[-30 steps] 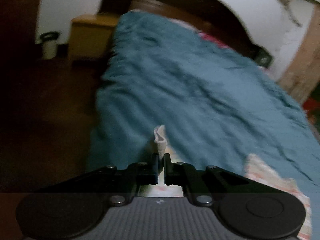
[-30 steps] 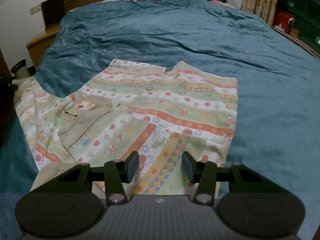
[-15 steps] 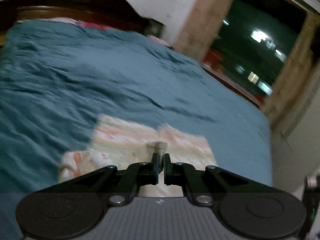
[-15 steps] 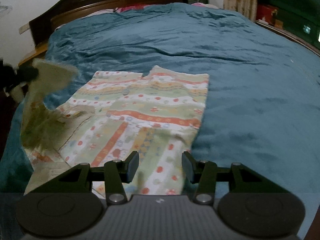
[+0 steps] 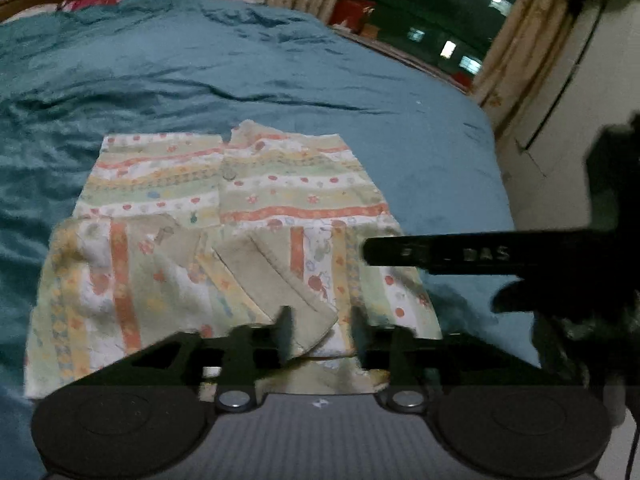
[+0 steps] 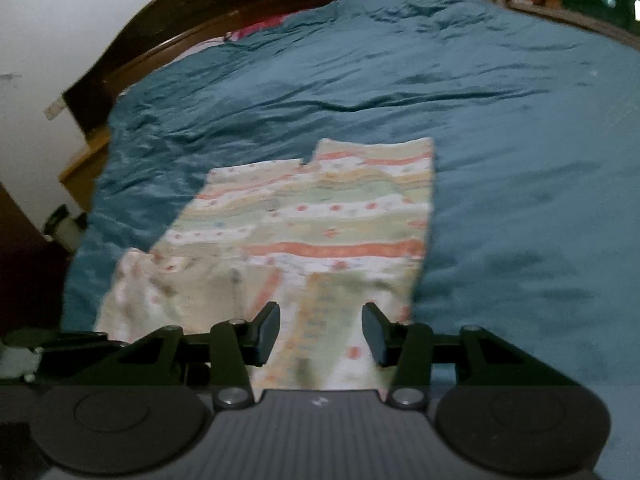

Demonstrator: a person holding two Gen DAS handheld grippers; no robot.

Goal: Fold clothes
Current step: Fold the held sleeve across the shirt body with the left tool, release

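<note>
A striped, patterned shirt [image 5: 240,216] lies flat on the teal bedspread [image 5: 200,68], with its near sleeve folded over onto the body. My left gripper [image 5: 320,334] is open just above the shirt's near edge, with a beige sleeve cuff [image 5: 280,280] lying between its fingers. My right gripper [image 6: 320,332] is open and empty above the shirt's [image 6: 320,220] near hem. The right gripper also shows in the left wrist view [image 5: 460,254] as a dark bar at the right.
A dark wooden headboard [image 6: 180,40] and pillows stand at the far end of the bed. A wooden nightstand [image 6: 84,164] stands to the left. Curtains and a dark window [image 5: 440,20] are on the right, past the bed edge.
My left gripper carried the sleeve over the shirt, then opened and let it go; the sleeve now lies folded on the body. The right gripper stayed open and shifted slightly.
</note>
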